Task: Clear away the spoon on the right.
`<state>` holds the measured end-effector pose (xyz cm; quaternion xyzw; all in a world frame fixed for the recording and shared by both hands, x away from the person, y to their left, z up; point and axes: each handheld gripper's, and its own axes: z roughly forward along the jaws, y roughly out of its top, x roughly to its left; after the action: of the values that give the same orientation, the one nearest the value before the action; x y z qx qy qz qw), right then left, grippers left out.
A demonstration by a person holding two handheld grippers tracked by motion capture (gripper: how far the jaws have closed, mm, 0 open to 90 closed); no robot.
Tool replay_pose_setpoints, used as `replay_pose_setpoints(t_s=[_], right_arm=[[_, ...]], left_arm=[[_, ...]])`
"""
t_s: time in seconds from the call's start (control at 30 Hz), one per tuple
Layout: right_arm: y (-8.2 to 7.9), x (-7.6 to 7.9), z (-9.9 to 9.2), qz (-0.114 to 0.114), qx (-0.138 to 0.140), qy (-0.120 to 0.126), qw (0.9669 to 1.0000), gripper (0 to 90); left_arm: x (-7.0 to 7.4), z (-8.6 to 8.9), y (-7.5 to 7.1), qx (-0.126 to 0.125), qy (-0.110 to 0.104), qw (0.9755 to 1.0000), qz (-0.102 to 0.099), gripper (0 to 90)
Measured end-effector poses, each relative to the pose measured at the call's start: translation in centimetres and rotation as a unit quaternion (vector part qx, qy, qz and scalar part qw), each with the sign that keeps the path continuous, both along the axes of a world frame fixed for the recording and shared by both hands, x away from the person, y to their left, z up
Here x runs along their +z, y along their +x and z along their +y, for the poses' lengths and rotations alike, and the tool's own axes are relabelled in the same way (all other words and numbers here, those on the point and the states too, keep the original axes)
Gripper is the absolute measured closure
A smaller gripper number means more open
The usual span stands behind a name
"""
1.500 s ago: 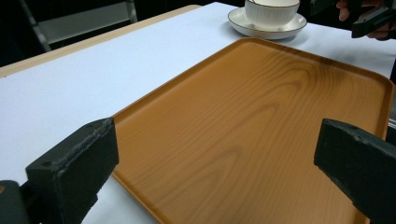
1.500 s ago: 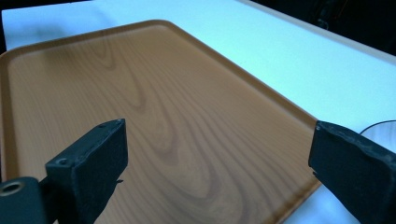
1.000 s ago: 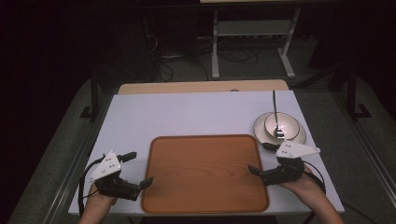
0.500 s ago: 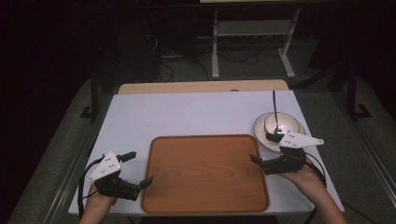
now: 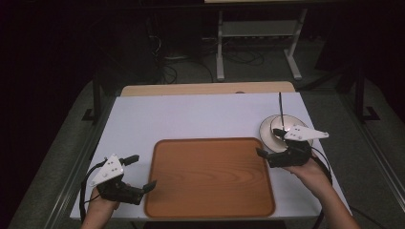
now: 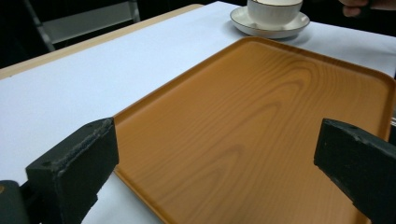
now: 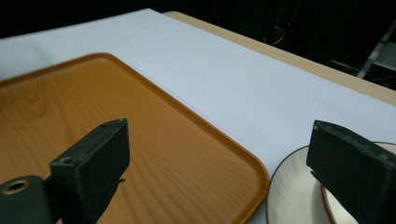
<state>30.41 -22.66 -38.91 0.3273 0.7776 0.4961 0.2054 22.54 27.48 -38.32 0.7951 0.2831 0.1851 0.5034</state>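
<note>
The big white table holds a brown wooden tray in the near middle. The tray lies flat, and its long side runs left to right. Nothing is on it yet.

Just past the tray's far right corner sits a white saucer with a white cup on it. They stand upright on the table, not on the tray. It looks like the cup and saucer should go onto the tray, and that job has not been done.

The right gripper is right by the saucer, with its jaws wide apart and holding nothing. The left gripper waits at the tray's near left corner, jaws wide apart too, also holding nothing. So the grabbing and lifting are both left to do.
</note>
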Motion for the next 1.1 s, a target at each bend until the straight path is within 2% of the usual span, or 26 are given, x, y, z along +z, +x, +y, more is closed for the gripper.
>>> replay_pose_setpoints(t_s=[0.1, 0.17, 0.43, 0.8, 1.1], right_arm=[[0.4, 0.3, 0.1, 0.001, -0.003, 0.003, 1.0, 5.7], [0.8, 0.6, 0.2, -0.002, -0.004, -0.004, 1.0, 5.7], [2.5, 1.1, 0.1, 0.0, -0.01, -0.003, 0.9999, 5.8], [3.4, 1.0, -0.4, 0.017, -0.007, 0.0, 0.9998, 5.8], [4.5, 1.8, -0.8, 0.015, -0.015, 0.009, 0.9997, 6.1]], left_arm=[[0.1, 0.2, 0.0, 0.005, -0.008, 0.9999, -0.003, 0.0], [0.0, 0.3, 0.0, 0.005, -0.012, 0.9999, -0.001, 0.0], [0.0, 0.1, 0.2, 0.003, -0.007, 1.0, 0.0, 0.0], [0.0, 0.1, 0.1, 0.003, -0.006, 1.0, 0.0, 0.0], [0.0, 0.1, 0.2, 0.003, -0.009, 1.0, 0.001, 0.0]])
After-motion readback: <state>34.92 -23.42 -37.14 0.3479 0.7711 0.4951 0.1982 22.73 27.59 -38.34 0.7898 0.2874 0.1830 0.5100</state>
